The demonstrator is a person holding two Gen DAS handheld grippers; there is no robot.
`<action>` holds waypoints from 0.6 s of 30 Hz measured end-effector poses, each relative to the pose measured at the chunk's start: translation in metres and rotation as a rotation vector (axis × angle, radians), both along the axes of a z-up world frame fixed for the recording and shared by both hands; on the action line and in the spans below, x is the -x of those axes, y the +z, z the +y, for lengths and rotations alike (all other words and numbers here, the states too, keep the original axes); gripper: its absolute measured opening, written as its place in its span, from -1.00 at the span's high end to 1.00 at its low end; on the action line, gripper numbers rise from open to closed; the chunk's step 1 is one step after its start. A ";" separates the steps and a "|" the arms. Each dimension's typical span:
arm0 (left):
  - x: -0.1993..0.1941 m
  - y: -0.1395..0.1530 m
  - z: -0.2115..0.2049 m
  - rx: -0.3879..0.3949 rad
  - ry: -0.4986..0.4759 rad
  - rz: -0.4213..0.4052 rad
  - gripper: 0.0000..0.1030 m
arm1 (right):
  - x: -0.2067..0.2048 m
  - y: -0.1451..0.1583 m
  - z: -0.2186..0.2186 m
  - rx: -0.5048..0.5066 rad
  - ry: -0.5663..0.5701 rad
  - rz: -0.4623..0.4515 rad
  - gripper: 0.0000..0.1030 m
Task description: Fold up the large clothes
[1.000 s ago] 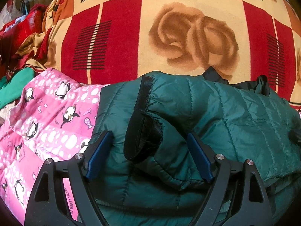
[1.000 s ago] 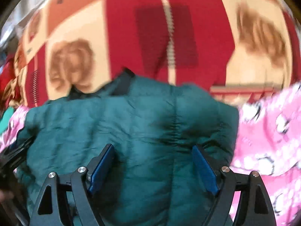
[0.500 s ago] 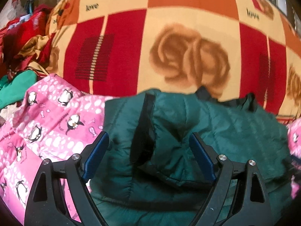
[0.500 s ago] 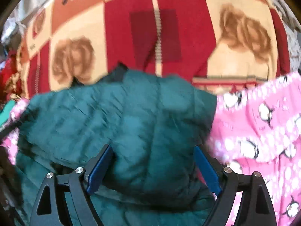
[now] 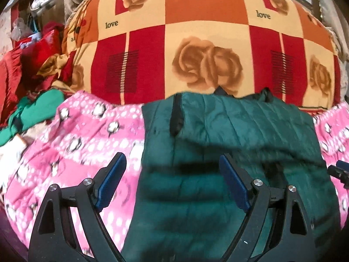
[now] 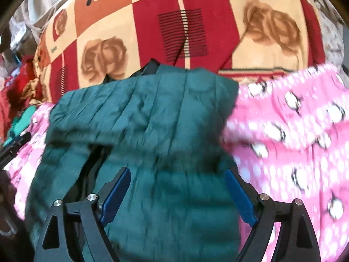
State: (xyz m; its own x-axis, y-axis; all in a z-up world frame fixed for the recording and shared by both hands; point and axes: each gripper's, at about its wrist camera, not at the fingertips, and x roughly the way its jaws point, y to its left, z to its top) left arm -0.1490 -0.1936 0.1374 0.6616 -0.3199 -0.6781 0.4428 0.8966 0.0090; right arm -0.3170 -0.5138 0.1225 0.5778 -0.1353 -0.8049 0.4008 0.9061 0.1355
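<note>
Left gripper [image 5: 172, 174] spread wide, empty, above near left edge of green quilted jacket [image 5: 229, 131]. Right gripper [image 6: 177, 187] spread, empty, over jacket. Jacket lies folded on pink penguin blanket [image 5: 87, 135]. Far: red-orange rose blanket [image 5: 207, 43]; clothes pile [image 5: 32, 65] far left.

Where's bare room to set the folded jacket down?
Free: the rose blanket beyond the green jacket, and the pink penguin fabric on the jacket's right. Crowded: the clothes pile at far left.
</note>
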 end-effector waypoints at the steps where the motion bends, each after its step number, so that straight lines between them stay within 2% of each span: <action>1: 0.005 -0.001 0.003 -0.007 0.000 0.010 -0.69 | 0.011 0.001 0.002 -0.012 -0.001 -0.003 -0.67; 9: 0.050 -0.018 0.045 -0.051 0.020 0.063 -0.69 | 0.082 -0.001 0.020 -0.015 -0.001 0.003 -0.67; 14: 0.066 -0.035 0.058 -0.055 0.043 0.106 -0.69 | 0.100 -0.020 0.030 -0.039 0.004 0.052 -0.67; 18: 0.079 -0.048 0.066 -0.088 0.050 0.121 -0.69 | 0.110 -0.032 0.038 -0.046 0.016 0.084 -0.67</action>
